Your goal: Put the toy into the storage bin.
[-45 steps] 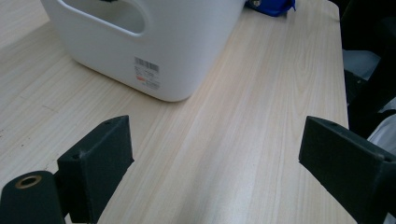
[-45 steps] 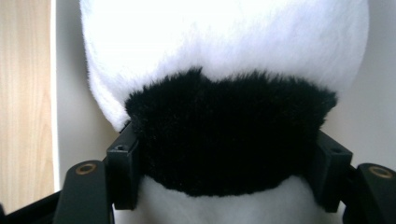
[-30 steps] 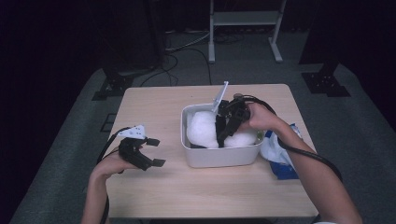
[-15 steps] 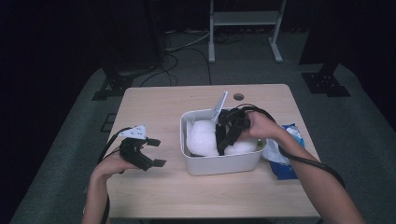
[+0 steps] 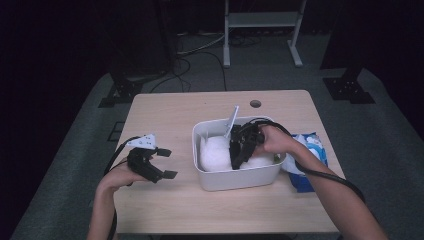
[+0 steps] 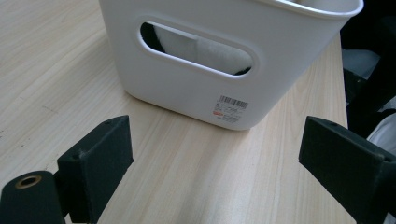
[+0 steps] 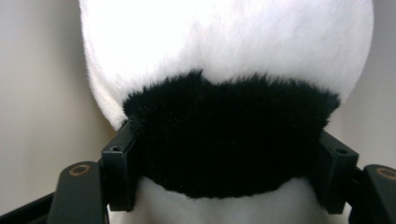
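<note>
The left gripper (image 5: 159,161) rests spread and empty, left of the bin (image 5: 210,177). The right gripper (image 5: 239,149), inside the bin, pinches the plush (image 7: 224,135); the fur may slip free, or the unsteadied bin may shift.

desk (image 5: 165,210): showing pale wood grain
bin (image 5: 240,176): showing plain white, wearing a small barcode label with red print
plush toy (image 7: 224,70): showing white fur with a black band
packet (image 5: 311,150): showing blue and white
tongs (image 6: 224,158): showing matte black
</note>
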Available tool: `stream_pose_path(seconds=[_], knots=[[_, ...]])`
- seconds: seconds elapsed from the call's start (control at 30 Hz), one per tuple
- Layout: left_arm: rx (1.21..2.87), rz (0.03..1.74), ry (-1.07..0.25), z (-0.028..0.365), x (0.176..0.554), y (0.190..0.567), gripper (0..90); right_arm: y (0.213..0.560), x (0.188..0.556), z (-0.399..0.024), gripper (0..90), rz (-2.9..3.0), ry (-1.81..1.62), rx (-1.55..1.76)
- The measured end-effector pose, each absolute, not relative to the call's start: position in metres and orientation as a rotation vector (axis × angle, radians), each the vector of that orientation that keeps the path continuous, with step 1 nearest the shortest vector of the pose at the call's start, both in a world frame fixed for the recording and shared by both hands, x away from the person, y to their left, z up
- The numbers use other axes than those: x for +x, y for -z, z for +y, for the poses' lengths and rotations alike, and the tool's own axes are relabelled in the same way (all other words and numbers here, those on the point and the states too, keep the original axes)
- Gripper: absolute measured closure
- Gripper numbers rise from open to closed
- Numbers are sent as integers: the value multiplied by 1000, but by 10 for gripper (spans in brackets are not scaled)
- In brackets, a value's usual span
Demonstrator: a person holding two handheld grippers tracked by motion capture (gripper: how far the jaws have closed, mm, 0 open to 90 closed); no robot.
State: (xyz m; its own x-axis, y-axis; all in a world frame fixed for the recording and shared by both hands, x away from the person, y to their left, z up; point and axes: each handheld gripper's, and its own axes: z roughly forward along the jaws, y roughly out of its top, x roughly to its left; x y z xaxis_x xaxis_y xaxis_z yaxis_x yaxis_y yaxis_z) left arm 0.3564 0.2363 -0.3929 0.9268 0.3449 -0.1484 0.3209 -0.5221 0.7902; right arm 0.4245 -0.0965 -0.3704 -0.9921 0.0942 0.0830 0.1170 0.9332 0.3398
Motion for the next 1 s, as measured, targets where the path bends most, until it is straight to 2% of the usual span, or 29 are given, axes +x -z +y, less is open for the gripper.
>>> stream_pose_path(seconds=[0.1,0.5,1.0], knots=[[2157,475,-33,236,357,393,85,373,425,-96,253,-3019,529,-164],[2163,468,-30,235,356,393,85,375,426,-92,124,-3024,462,-206],[2163,470,-35,235,356,393,77,367,427,-96,103,-3047,455,-268]])
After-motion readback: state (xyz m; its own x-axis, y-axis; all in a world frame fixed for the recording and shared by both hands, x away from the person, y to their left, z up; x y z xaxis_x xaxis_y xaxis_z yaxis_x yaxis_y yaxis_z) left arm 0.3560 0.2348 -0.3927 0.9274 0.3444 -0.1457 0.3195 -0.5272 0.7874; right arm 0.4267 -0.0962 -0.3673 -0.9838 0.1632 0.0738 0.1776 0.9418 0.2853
